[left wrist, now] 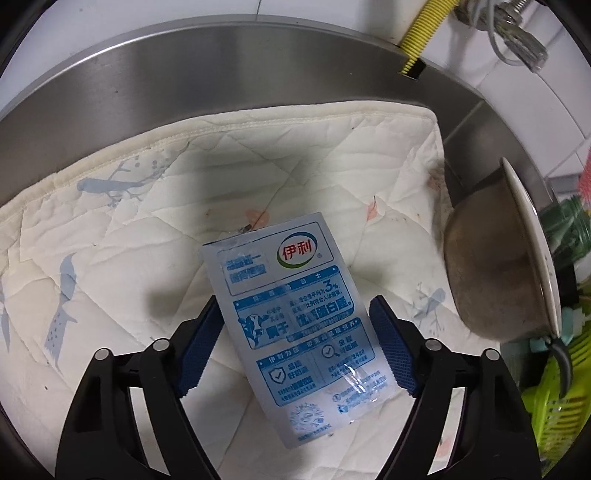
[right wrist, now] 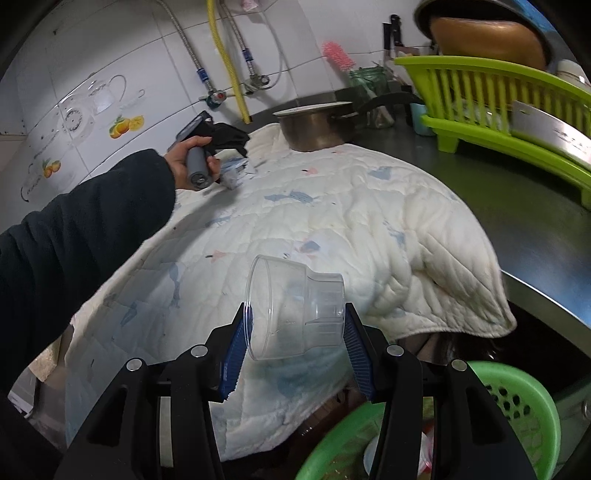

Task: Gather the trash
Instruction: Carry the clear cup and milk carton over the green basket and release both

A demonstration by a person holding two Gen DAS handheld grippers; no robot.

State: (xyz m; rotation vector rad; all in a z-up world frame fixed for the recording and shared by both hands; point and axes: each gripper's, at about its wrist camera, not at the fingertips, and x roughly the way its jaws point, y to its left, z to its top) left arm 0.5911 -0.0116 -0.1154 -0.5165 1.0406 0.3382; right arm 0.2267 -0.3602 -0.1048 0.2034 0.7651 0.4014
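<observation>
A blue-and-white plastic milk pouch (left wrist: 291, 314) lies flat on a white quilted cloth (left wrist: 147, 240). My left gripper (left wrist: 295, 300) points down over it with one blue pad on each side. The left pad sits at the pouch's edge and the right pad stands a little clear, so the jaws are open. In the right wrist view my right gripper (right wrist: 295, 308) is shut on a clear plastic cup (right wrist: 291, 332), which lies on its side above the cloth (right wrist: 332, 206). Farther back, a hand (right wrist: 184, 155) in a dark sleeve holds the left tool over the pouch (right wrist: 236, 173).
A steel pot (left wrist: 491, 266) (right wrist: 317, 125) stands at the cloth's far edge. A lime dish rack (right wrist: 498, 110) holding a cleaver (right wrist: 546, 129) sits on the steel counter to the right. A green colander (right wrist: 517, 406) is below my right gripper. A yellow hose (left wrist: 424, 33) runs down the tiled wall.
</observation>
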